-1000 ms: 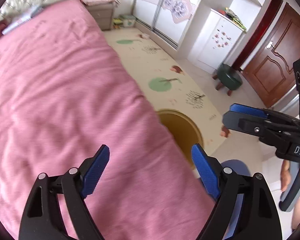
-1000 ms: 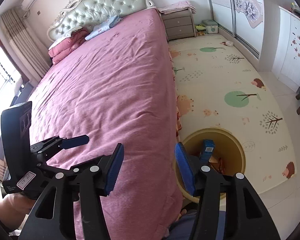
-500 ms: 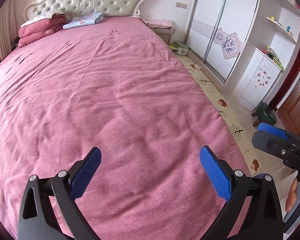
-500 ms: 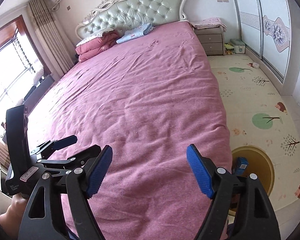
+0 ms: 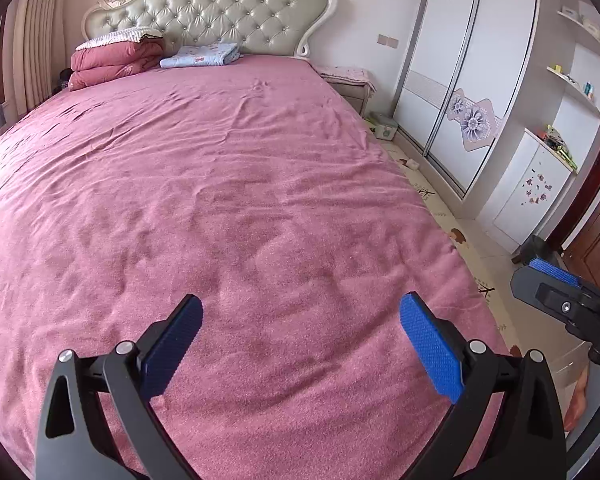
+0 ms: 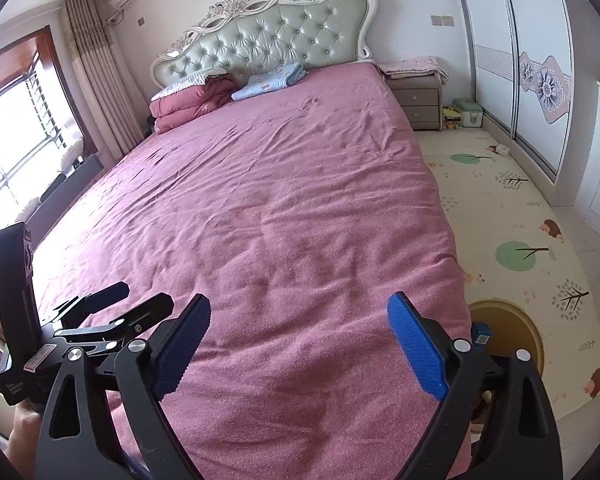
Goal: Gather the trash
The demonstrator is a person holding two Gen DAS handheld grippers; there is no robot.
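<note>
A round yellow trash bin [image 6: 512, 328] stands on the floor mat beside the bed's right edge, with a blue carton [image 6: 482, 333] sticking up inside it. My right gripper [image 6: 300, 344] hovers over the foot of the pink bed [image 6: 284, 208]; its jaws are opening and nothing is between them. Over the same bedspread [image 5: 220, 200], my left gripper [image 5: 300, 344] stands wide open and empty. Each gripper shows in the other's view: the left gripper [image 6: 112, 304] at lower left, the right gripper [image 5: 556, 280] at far right. No loose trash shows on the bed.
A tufted headboard [image 5: 212, 12], a folded red quilt [image 5: 116, 60] and blue cloth [image 5: 200, 56] lie at the bed's head. A nightstand [image 6: 418, 96], a sliding wardrobe [image 5: 456, 92] and a patterned play mat [image 6: 508, 216] lie to the right. A window [image 6: 16, 140] is on the left.
Both views swung from the bin and floor up onto the whole bed. The right gripper's jaws spread wider, and the left jaws widened too.
</note>
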